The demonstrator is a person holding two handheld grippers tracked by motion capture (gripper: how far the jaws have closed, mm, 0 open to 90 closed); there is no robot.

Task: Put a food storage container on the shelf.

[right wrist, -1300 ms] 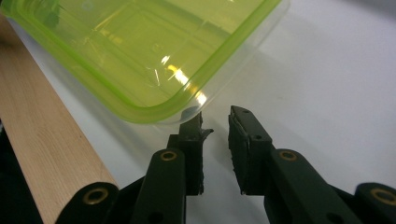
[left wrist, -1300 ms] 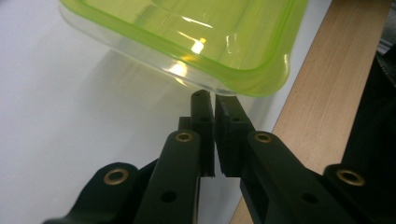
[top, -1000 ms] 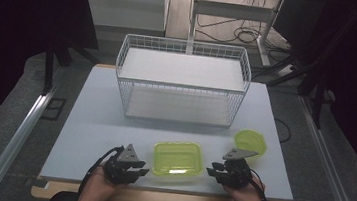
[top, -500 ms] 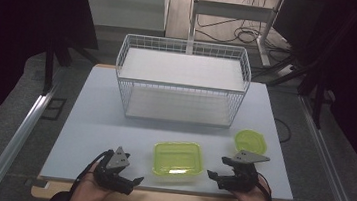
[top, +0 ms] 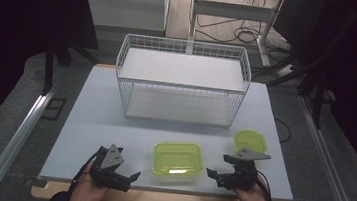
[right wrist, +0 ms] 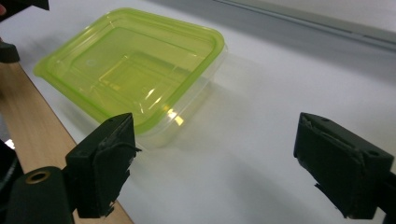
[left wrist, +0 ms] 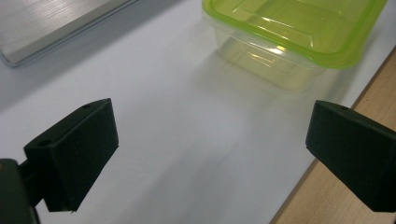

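Both grippers' jaws have just been opening: left gripper (top: 128, 179) and right gripper (top: 214, 176) now stand wide, gripping nothing. Between them, near the table's front edge, sits the rectangular clear plastic container with green lid (top: 178, 159). No writing is legible; each gripper view crops it.

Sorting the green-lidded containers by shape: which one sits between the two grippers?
The rectangular container lies between the left gripper and the right gripper. The round container sits farther back, beyond the right gripper.
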